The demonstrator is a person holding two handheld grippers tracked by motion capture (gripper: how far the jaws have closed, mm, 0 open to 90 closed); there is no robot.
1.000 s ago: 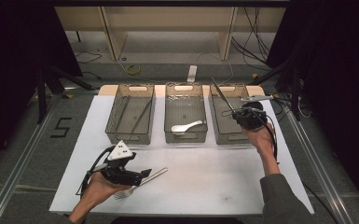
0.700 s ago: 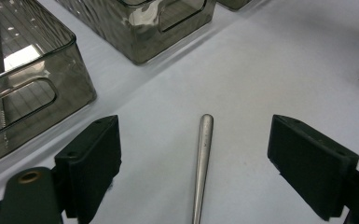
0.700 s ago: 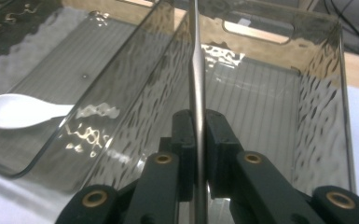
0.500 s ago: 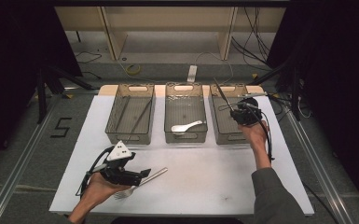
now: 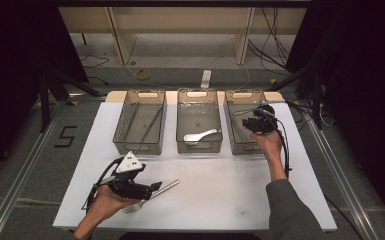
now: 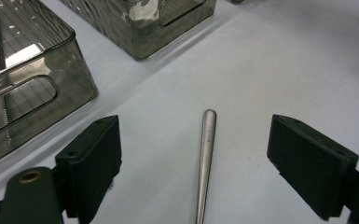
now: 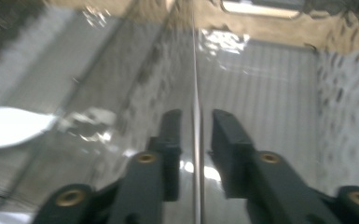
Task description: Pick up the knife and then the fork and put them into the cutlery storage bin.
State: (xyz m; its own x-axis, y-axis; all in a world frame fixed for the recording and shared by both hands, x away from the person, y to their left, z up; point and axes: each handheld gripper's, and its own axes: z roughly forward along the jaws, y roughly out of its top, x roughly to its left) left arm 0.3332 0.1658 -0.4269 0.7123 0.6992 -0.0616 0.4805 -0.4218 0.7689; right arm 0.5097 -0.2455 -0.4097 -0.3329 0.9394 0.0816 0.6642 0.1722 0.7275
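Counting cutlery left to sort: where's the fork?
High view: the fork lies on the white mat at front left, beside the left tool, before the left bin.

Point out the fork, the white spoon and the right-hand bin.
fork [image 5: 166, 187], high view, on its handle.
white spoon [image 5: 196, 136], high view, on its bowl.
right-hand bin [image 5: 238, 94], high view, on its far rim.

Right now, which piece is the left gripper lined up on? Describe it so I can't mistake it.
On the white table mat, look in front of the three clear bins, near the front edge. A metal fork lies there, its slim handle between the open left gripper. It is the one utensil outside a bin.
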